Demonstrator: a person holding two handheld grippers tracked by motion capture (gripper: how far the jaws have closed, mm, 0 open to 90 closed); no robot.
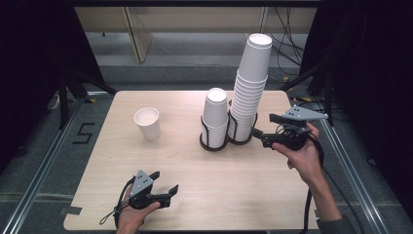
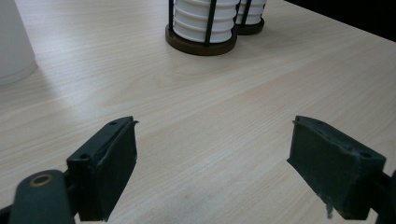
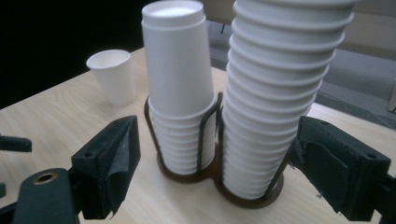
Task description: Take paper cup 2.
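A dark double wire holder (image 1: 229,139) stands at the table's middle back. It holds a short stack of white paper cups (image 1: 215,114) and, to its right, a tall leaning stack (image 1: 251,83). A single white cup (image 1: 147,123) stands upright at the left. My right gripper (image 1: 264,125) hovers open just right of the tall stack, raised off the table, nothing between its fingers. In the right gripper view, the short stack (image 3: 180,79) and the tall stack (image 3: 275,93) rise ahead of the open right gripper (image 3: 217,123). Near the front edge, my left gripper (image 1: 164,181) is open and empty.
The light wooden table (image 1: 195,165) has bare board between the holder and my left gripper. In the left gripper view, the open left gripper (image 2: 215,126) faces the holder base (image 2: 201,44), with the single cup (image 2: 14,42) at the left edge. Cables and dark stands surround the table.
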